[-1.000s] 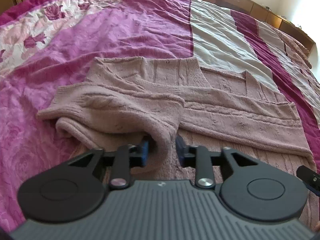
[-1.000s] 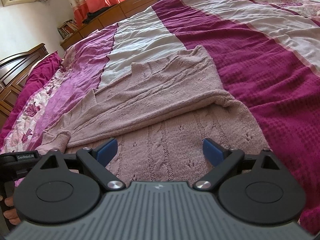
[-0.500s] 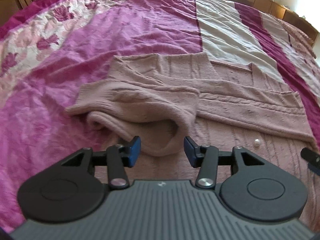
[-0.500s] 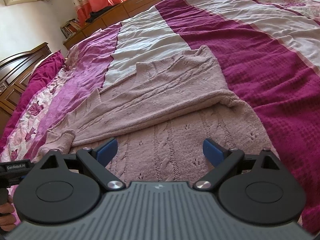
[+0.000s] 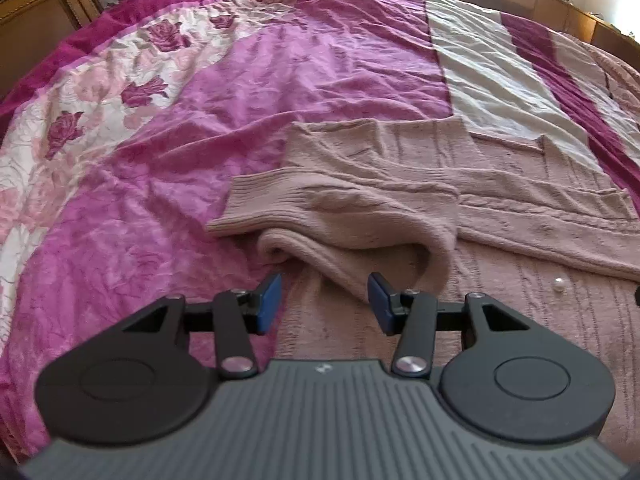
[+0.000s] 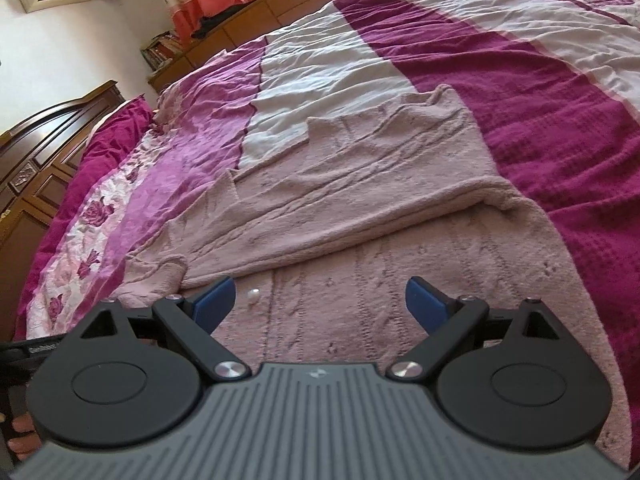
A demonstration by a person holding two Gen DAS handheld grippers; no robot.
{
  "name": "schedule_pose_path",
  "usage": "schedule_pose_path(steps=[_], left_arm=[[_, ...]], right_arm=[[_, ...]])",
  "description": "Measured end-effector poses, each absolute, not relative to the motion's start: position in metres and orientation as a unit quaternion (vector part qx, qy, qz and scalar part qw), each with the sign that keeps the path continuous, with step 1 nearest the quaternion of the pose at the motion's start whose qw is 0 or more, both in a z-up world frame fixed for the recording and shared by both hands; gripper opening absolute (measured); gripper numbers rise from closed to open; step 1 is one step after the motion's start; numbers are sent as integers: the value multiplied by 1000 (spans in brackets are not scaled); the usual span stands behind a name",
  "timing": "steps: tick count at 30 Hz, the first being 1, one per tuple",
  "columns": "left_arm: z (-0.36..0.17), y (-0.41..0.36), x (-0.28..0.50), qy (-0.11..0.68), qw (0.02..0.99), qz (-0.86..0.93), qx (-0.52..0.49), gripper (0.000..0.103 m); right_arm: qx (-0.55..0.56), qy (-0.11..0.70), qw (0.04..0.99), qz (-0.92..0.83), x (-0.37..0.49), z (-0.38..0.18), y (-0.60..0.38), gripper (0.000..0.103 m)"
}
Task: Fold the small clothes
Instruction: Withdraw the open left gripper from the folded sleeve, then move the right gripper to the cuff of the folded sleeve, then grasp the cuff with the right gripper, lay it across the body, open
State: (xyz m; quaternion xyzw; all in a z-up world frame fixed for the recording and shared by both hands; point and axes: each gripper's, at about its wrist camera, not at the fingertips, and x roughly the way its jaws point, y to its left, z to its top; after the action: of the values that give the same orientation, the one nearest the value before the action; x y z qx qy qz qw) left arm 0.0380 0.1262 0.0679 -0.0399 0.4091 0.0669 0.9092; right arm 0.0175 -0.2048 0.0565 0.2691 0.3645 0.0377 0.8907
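Both pairs of fingers are hanging open and holding nothing: my left fingers (image 5: 324, 304) are spreading just short of the folded sleeve (image 5: 344, 220), and my right fingers (image 6: 320, 306) are gaping wide over the flat knit. I am looking at a dusty-pink sweater (image 6: 360, 192) lying spread on the bed (image 5: 280, 80), across its magenta, white and rose-patterned cover. Its sleeve is lying doubled back over the body, the ribbed cuff (image 5: 256, 204) pointing toward the floral stripe. A small white bead (image 5: 559, 286) is sitting on the knit, near my right fingers and just beside the left blue pad (image 6: 214, 304).
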Motion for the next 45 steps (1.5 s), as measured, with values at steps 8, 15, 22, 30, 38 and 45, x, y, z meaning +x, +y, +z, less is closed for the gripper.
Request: schedule_pose_path(steps=[8, 15, 22, 30, 38, 45], left_arm=[[61, 140, 38, 416, 905, 85, -35, 49], [53, 145, 40, 423, 901, 93, -36, 49], [57, 156, 43, 421, 900, 109, -28, 49], [62, 165, 45, 419, 899, 129, -13, 50], [55, 158, 49, 416, 904, 95, -35, 50], [47, 154, 45, 416, 906, 77, -37, 50]], right_arm=[[274, 374, 883, 79, 33, 67, -181, 96], [273, 389, 873, 111, 51, 73, -159, 96], [280, 411, 857, 135, 72, 72, -140, 96], [299, 439, 832, 157, 106, 64, -117, 96], [311, 483, 796, 191, 142, 52, -84, 96], [311, 522, 766, 207, 160, 34, -56, 93]])
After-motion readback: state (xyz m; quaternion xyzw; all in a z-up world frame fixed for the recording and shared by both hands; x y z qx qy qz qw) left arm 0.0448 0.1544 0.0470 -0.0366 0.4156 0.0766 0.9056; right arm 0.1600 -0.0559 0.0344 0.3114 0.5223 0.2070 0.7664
